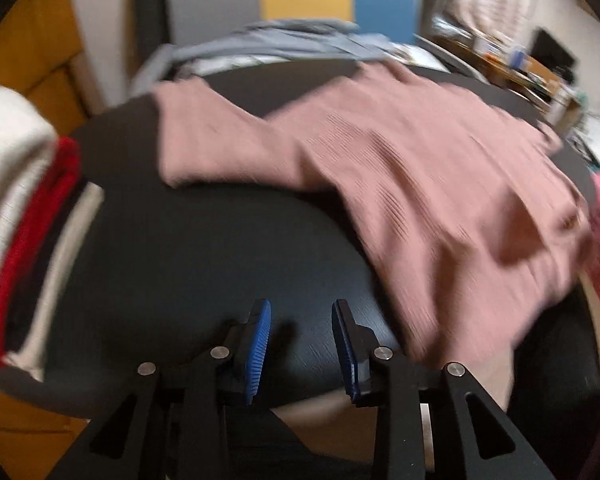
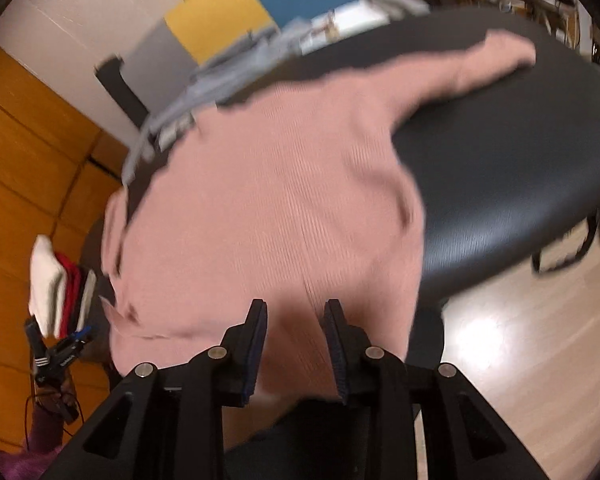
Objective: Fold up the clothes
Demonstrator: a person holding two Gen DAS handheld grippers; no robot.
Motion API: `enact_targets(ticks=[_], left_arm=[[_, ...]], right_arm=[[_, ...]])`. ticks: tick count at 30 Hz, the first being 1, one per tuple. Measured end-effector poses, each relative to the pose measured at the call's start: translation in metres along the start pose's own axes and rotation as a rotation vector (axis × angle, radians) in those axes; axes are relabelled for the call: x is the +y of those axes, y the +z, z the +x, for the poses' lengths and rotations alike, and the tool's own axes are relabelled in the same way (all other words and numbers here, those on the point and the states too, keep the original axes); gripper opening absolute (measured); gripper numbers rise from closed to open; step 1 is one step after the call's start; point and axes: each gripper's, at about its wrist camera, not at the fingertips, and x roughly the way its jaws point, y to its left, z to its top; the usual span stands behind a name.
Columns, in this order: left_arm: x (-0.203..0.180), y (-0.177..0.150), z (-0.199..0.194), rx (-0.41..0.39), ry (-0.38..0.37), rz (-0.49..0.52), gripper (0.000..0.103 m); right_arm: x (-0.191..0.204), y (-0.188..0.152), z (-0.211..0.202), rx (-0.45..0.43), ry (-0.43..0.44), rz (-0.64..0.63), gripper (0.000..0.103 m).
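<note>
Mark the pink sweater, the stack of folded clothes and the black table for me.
pink sweater [image 2: 268,208]: right wrist view, middle of its body.
stack of folded clothes [image 1: 24,216]: left wrist view, the white and red layers at its side.
black table [image 1: 188,248]: left wrist view, bare top near the sweater.

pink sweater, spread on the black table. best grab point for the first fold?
Probably the pink sweater at its near hem corners: that edge lies nearest both open grippers. The right gripper is already over it; the left gripper is over bare table.
</note>
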Motion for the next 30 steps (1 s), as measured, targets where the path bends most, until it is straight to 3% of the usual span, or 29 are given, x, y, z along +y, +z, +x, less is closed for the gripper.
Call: enact_targets(ticks=[1,3,4,5,10,13,17,20,23,24,26,27,28,30], left_arm=[[-0.004,0.009,0.004,-0.015,0.027,-0.011,0.036],[-0.019,0.030,0.015,-0.044,0.073,-0.025,0.056],[-0.032,0.042,0.022,-0.060,0.101,-0.022,0.073],[-0.050,0.056,0.032,-0.076,0.124,-0.010,0.082],[-0.112,0.111,0.080,-0.088,0.238,0.085,0.083],[-0.123,0.133,0.107,-0.062,0.286,0.102,0.083],[-0.120,0.158,0.118,-0.069,0.268,0.079,0.083],[-0.113,0.178,0.134,-0.042,0.284,0.088,0.085],[-0.104,0.182,0.160,0.058,0.322,0.126,0.086],[-0.101,0.180,0.163,0.062,0.323,0.127,0.087],[-0.096,0.172,0.163,0.019,0.326,0.110,0.102],[-0.095,0.168,0.165,0.004,0.342,0.098,0.103],[-0.092,0.166,0.166,-0.008,0.338,0.077,0.102],[-0.090,0.167,0.167,-0.004,0.247,0.032,0.085]], right_arm=[[0.008,0.009,-0.005,-0.048,-0.015,-0.030,0.034],[0.028,0.025,0.000,-0.109,-0.017,-0.105,0.041],[0.038,0.033,0.007,-0.131,-0.011,-0.146,0.045],[0.048,0.041,0.015,-0.146,-0.009,-0.188,0.047],[0.097,0.074,0.110,-0.030,-0.163,-0.421,0.047],[0.108,0.093,0.150,0.025,-0.169,-0.471,0.047],[0.132,0.128,0.167,0.006,-0.142,-0.563,0.047],[0.139,0.164,0.194,0.070,-0.103,-0.559,0.048],[0.140,0.184,0.229,0.187,-0.172,-0.586,0.049],[0.138,0.183,0.237,0.215,-0.203,-0.606,0.049],[0.133,0.174,0.253,0.252,-0.251,-0.642,0.051],[0.129,0.171,0.257,0.243,-0.255,-0.640,0.055],[0.125,0.171,0.254,0.206,-0.237,-0.608,0.055],[0.121,0.171,0.254,0.177,-0.221,-0.554,0.052]])
